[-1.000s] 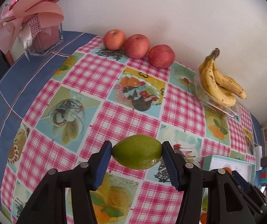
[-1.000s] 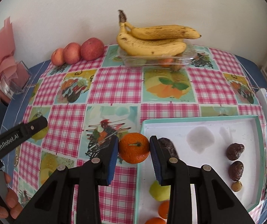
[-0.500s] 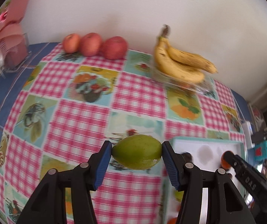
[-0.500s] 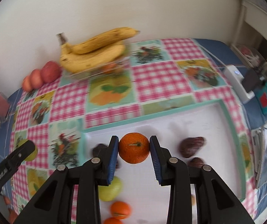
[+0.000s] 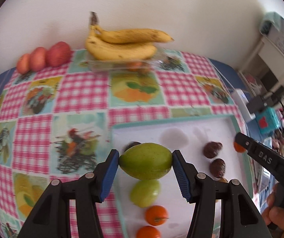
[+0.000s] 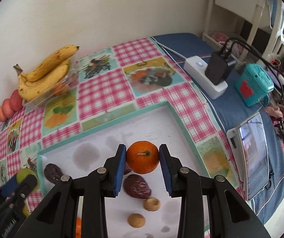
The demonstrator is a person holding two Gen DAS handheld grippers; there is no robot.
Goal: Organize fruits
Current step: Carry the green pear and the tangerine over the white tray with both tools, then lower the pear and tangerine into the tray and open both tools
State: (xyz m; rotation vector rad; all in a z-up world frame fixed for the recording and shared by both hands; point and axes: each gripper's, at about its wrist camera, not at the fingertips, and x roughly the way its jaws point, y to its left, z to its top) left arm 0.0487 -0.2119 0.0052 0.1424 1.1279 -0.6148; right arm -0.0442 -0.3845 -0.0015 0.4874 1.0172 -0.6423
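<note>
Since both fruits are round, smooth and bruisable, I'd say a gentle mid-belly pinch is right: the left gripper (image 5: 145, 163) is clamped on the green mango (image 5: 145, 161), the right gripper (image 6: 142, 159) on the orange (image 6: 142, 157), both above the white tray (image 6: 173, 117). Only the left view shows the green fruit (image 5: 144, 192) and small oranges (image 5: 155, 215) lined up below; the right one shows the phone (image 6: 254, 158) and power strip (image 6: 205, 79).

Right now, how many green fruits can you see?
2. One green fruit is clamped in the left gripper over the tray; the other lies on the tray, nearer the camera, beside an orange. Others may hide behind the grippers.
</note>
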